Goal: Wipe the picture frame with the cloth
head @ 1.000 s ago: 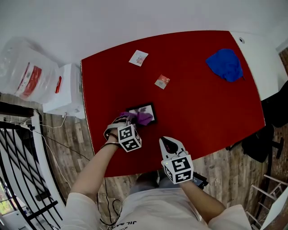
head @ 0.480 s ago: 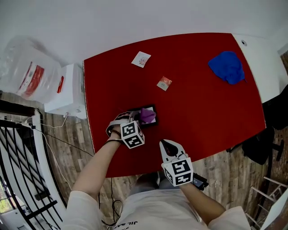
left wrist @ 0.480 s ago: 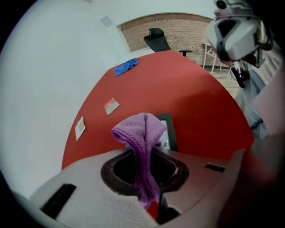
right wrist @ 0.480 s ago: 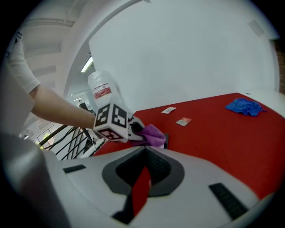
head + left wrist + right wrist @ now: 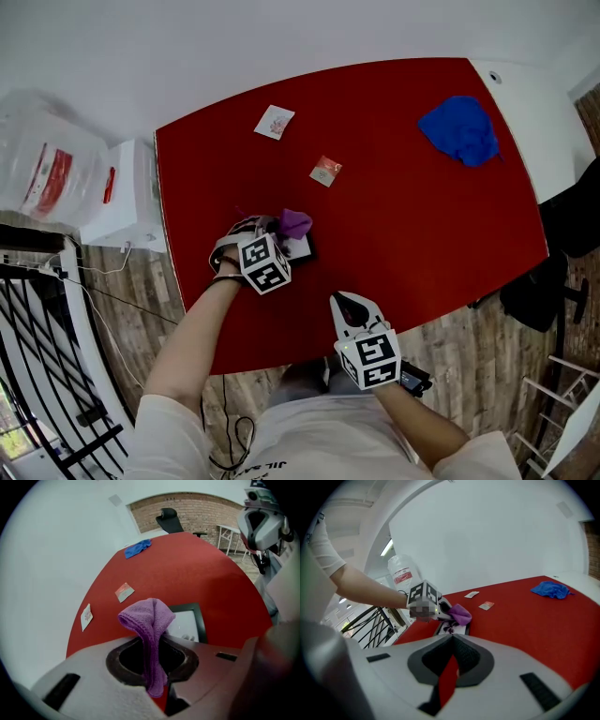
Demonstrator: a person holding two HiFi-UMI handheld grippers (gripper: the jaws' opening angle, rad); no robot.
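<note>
Red table (image 5: pixel 422 216) on wood-plank floor (image 5: pixel 487 375), white wall (image 5: pixel 497 536) behind

The left gripper (image 5: pixel 279 231), near the left edge of the desk (image 5: pixel 422 216), clamps the purple cloth (image 5: pixel 295 222); the right gripper (image 5: pixel 341 300) hovers at the near edge, jaws seemingly closed.

— We see the cloth (image 5: pixel 149 620) at the centre of the left gripper view as purple terry, soft and finely looped.
— We agree. The table (image 5: pixel 403 206) under it looks matt red to us, smooth, with no glare.
— The picture frame (image 5: pixel 190 623) shows us a dark border round a pale, smooth face.
— At the lower right of the head view we get worn wood planks on the floor (image 5: pixel 487 375), and at the upper right a crumpled blue cloth (image 5: pixel 459 129).
— And the right gripper (image 5: pixel 451 637) reads to us as matt pale plastic.
</note>
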